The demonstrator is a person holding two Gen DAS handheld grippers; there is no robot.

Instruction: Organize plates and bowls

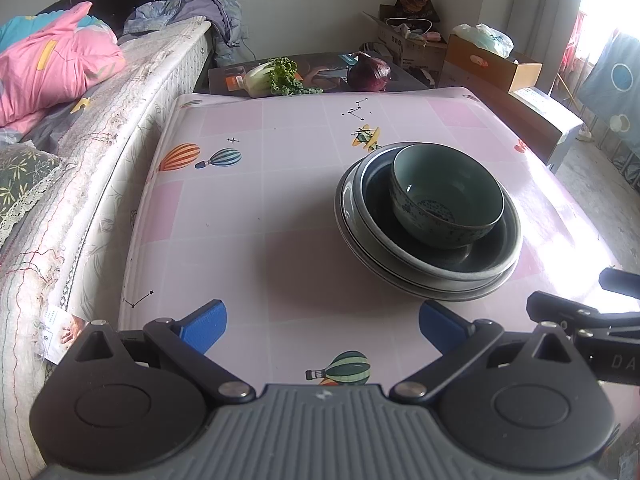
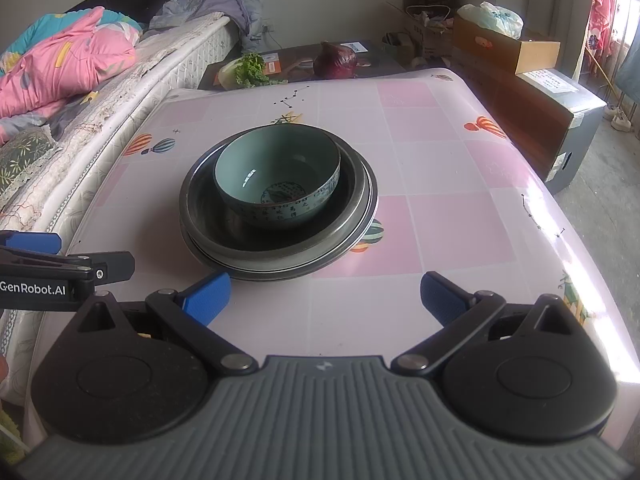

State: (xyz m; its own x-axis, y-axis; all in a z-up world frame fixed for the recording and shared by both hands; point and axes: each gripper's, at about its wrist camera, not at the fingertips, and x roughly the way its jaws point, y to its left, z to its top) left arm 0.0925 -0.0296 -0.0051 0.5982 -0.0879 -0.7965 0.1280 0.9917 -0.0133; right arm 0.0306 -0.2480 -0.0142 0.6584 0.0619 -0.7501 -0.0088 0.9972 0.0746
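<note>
A pale green bowl (image 1: 446,196) with a blue pattern sits inside a dark deep plate (image 1: 472,258), which rests on a grey plate (image 1: 460,293), all stacked on the pink table (image 1: 248,208). The stack also shows in the right wrist view: bowl (image 2: 278,178), dark plate (image 2: 224,224), grey plate (image 2: 360,228). My left gripper (image 1: 322,330) is open and empty, short of the stack and to its left. My right gripper (image 2: 325,300) is open and empty, short of the stack and to its right.
A bed with a pink quilt (image 1: 52,68) runs along the table's left side. A lettuce (image 1: 272,76) and a red cabbage (image 1: 369,73) lie on a dark board beyond the far edge. Cardboard boxes (image 2: 508,46) stand at the back right.
</note>
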